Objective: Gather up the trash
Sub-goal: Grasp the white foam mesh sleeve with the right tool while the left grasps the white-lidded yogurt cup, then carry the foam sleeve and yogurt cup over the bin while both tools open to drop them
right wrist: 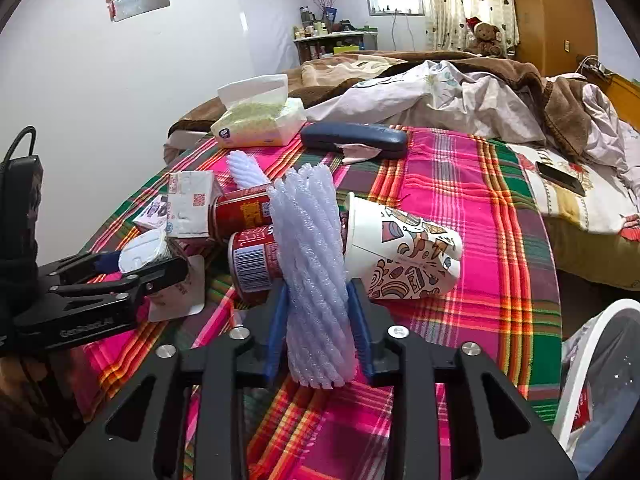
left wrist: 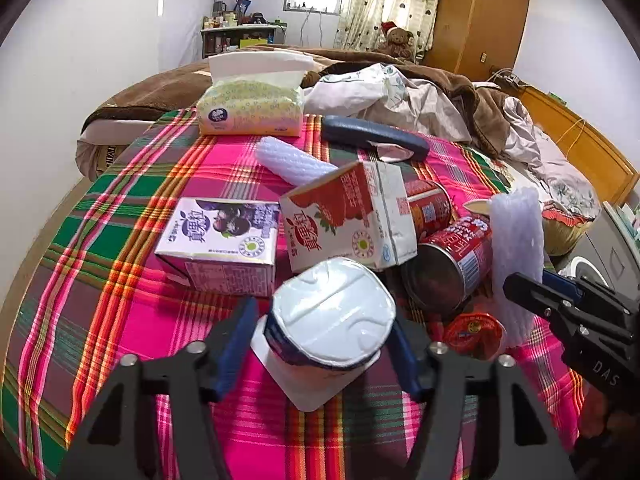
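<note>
Both pickups look in hand at once: the left hand-held gripper (left wrist: 324, 344) is closed around a foil-lidded yogurt cup (left wrist: 332, 314) near the front of the plaid-covered counter (left wrist: 120, 320), while the right hand-held gripper (right wrist: 320, 328) pinches a white foam net sleeve (right wrist: 312, 264) standing upright beside the red cans (right wrist: 252, 260). Next, I'd guess, each piece must be lifted clear and carried to the white bin (right wrist: 576, 380) at the counter's right edge.

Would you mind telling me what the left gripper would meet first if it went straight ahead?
Holding the white foil-lidded yogurt cup, the left gripper would probably meet the red-and-white strawberry milk carton first, though depth is unclear.
</note>
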{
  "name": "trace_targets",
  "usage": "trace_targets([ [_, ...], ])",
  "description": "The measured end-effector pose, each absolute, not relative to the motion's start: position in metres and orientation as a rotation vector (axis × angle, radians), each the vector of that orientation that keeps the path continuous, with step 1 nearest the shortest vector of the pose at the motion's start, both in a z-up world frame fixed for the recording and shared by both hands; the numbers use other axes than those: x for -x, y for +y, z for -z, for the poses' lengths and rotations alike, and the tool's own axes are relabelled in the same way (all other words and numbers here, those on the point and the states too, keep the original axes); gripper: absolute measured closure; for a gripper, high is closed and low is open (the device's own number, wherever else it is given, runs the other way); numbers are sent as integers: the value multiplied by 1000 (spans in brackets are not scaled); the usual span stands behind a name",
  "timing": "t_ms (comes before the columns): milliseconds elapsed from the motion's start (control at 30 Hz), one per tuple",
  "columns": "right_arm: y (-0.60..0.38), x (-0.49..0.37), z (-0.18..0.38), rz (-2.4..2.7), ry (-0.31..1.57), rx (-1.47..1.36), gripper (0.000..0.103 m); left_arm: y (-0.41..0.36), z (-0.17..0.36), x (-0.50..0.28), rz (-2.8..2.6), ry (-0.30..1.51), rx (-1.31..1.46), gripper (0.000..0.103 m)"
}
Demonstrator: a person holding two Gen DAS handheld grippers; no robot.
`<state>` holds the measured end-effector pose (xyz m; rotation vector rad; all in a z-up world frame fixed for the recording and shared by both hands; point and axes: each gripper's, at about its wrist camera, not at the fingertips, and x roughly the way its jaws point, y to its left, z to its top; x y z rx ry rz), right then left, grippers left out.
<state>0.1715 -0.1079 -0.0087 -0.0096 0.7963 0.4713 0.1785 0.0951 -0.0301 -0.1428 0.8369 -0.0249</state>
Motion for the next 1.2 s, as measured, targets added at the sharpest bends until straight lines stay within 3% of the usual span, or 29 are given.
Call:
trace_targets([
  [267,-112,-172,8,-465,790,-8,82,92,26,-175,27,824,138,47],
  [1200,-147,-147,-16,-438,709,-89,83,65,-11,-134,76,751,114,47],
])
